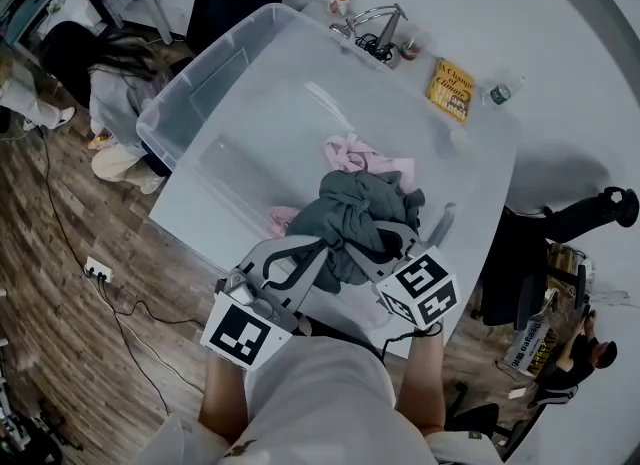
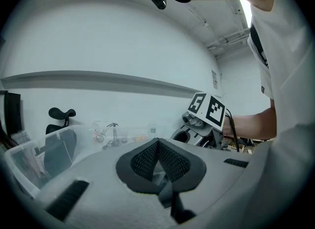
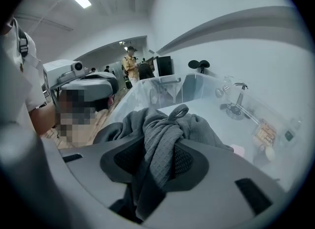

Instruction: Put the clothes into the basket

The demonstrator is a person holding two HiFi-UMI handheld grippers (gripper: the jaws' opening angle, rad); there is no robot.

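The right gripper point(image 3: 165, 142) is clamped on a bunched grey garment point(image 1: 355, 213), apparently to lift it clear of the basket point(image 1: 200, 73) wall at the counter's near edge. The left gripper point(image 2: 157, 142), tips closed together, sits just beside the bundle, likely steadying it. Pink clothes point(image 1: 358, 156) lie just beyond.

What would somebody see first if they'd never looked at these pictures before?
A lumpy grey garment grabs the eye, bunched in the middle and clamped in the right gripper, close in front of the person. A pink cloth peeks out just behind it, and a big clear basket stretches away to the far left.
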